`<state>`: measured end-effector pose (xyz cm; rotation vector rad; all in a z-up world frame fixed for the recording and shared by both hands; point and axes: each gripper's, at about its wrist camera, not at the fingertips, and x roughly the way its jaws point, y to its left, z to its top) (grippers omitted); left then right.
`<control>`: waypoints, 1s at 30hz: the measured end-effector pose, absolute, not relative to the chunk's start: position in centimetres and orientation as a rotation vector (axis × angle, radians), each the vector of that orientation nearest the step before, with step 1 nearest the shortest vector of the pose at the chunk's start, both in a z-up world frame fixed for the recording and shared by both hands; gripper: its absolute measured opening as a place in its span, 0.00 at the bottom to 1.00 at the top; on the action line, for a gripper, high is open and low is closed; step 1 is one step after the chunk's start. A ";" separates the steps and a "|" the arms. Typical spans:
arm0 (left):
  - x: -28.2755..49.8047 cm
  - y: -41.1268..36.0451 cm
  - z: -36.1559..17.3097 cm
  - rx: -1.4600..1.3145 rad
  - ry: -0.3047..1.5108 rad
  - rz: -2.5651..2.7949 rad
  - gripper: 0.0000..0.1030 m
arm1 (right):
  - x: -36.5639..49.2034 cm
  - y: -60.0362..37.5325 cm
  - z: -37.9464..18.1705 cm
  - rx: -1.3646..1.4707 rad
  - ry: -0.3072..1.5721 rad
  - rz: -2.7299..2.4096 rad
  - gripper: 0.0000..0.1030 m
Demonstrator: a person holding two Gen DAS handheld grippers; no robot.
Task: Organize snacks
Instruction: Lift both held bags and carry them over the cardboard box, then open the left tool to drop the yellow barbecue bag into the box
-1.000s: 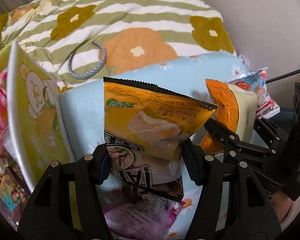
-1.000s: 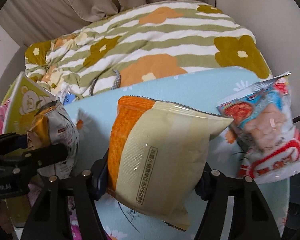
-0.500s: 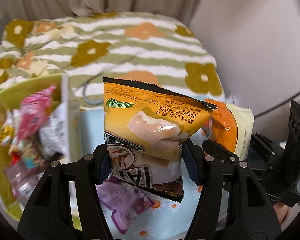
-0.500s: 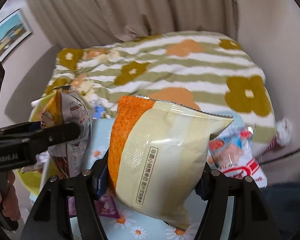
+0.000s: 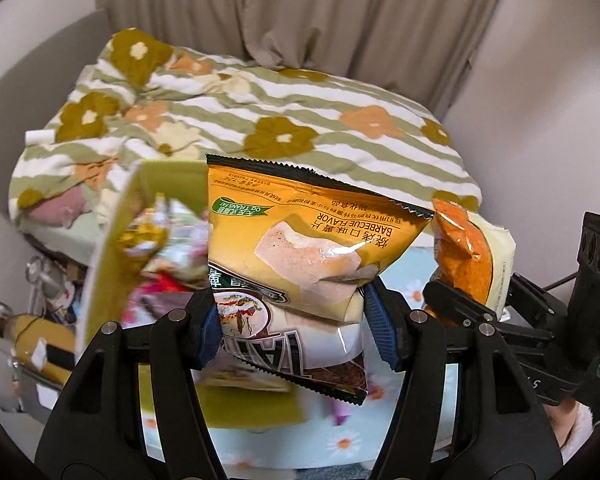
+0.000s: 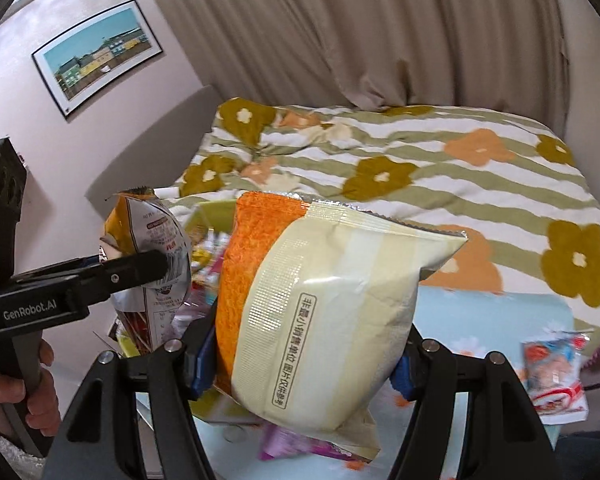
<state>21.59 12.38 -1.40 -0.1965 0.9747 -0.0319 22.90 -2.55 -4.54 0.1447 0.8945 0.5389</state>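
Above the edge of a bed, over a pale blue daisy-print cloth [image 6: 496, 312], I hold two snack bags aloft at once. My left claw [image 5: 296, 330] is clamped on a yellow barbecue chip bag [image 5: 300, 248], its blue pads pressing the lower half from either side, the bag standing upside down to my camera. My right claw [image 6: 304, 354] is pinched on an orange-and-cream snack bag [image 6: 324, 308], gripped the same way near its bottom, puffed and tilted to the right. Both bags are clear of any surface.

To the left of the chip bag sits a yellow-green box [image 5: 112, 256], already heaped with small packets that show only as a colourful blur; judging by that pile, a good part of the sorting is done. The two bags in my claws look bound for that box next, though neither is over its opening yet as far as I can tell.

What is left: a red-and-blue packet [image 6: 554, 372] lies on the cloth well off to the right, and a purple wrapper [image 6: 296, 446] peeks out from under the orange-and-cream bag. Both remain outside the box. Behind everything, a green-striped flowered quilt [image 6: 420, 184] covers the bed and beige curtains [image 6: 340, 32] hang at the back; whether more snacks lie out of frame I cannot say
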 end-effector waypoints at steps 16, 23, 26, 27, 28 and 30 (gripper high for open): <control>26.1 25.1 -7.5 -0.153 1.127 -0.123 0.67 | 24.1 8.8 -7.1 0.195 0.964 0.420 0.62; 25.7 24.6 -8.1 -0.103 1.081 -0.160 1.00 | 23.8 8.3 -7.1 0.197 0.982 0.337 0.61; 25.0 24.9 -8.5 -0.137 1.088 -0.169 1.00 | 23.7 8.3 -6.9 0.186 0.984 0.337 0.61; 24.6 25.0 -8.7 -0.152 1.089 -0.171 1.00 | 23.8 8.3 -6.8 0.178 0.981 0.339 0.61; 24.2 25.1 -8.7 -0.163 1.089 -0.164 1.00 | 23.8 8.3 -6.7 0.167 0.976 0.343 0.61; 23.3 25.4 -8.7 -0.184 1.082 -0.147 1.00 | 24.1 8.4 -6.4 0.155 0.966 0.354 0.61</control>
